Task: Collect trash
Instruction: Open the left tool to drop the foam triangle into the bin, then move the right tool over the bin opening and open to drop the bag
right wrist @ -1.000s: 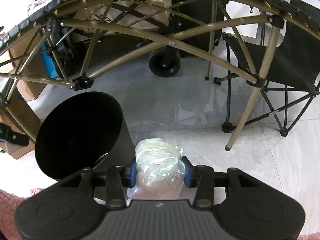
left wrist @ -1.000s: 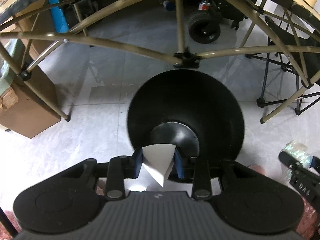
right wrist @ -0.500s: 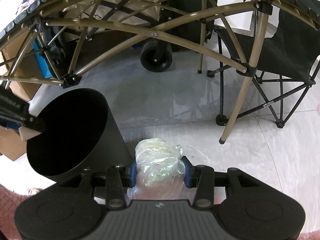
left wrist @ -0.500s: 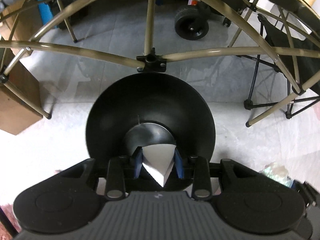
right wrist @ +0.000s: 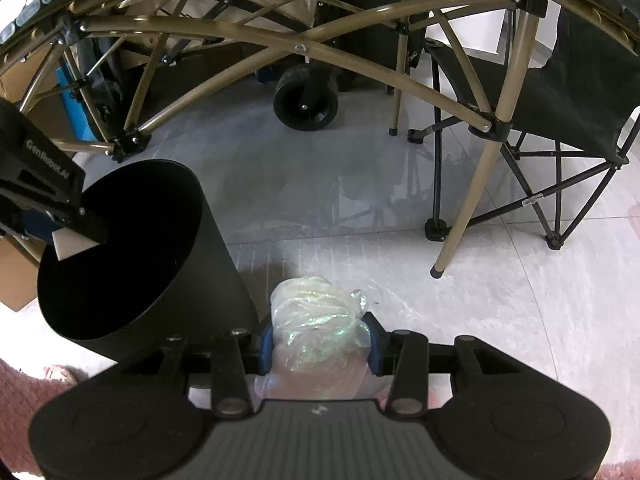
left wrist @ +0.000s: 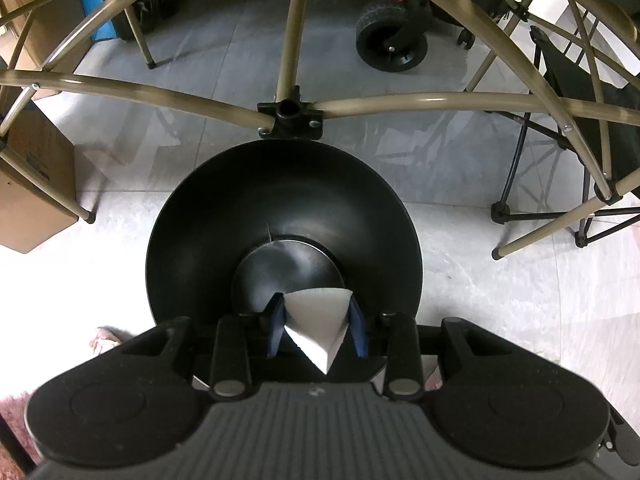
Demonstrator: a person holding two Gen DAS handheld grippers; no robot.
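Note:
A round black trash bin [left wrist: 280, 200] stands on the pale tiled floor, its mouth open and its bottom bare. My left gripper [left wrist: 316, 308] points steeply down over the bin's mouth, shut on a white folded piece of paper [left wrist: 316, 324] whose point faces me. The right wrist view shows that same gripper [right wrist: 60, 236] and paper [right wrist: 70, 244] above the near left rim of the bin [right wrist: 192, 280]. Right of the bin, my right gripper [right wrist: 320, 320] is shut on a crumpled wad of shimmering clear plastic wrap [right wrist: 316, 304], held above the floor.
Tan tubes of a folding table frame [left wrist: 420, 102] arch over and behind the bin. A black folding chair [right wrist: 560, 92] stands at the right, a cart wheel [left wrist: 390, 46] at the back, a cardboard box [left wrist: 36, 184] at the left. A person's toes [right wrist: 60, 372] and pink rug [right wrist: 24, 408] are near.
My left gripper has shifted over the bin with the paper, so the bin's mouth now lies straight under it. In the right wrist view it has come in above the rim. The right gripper has stayed put.

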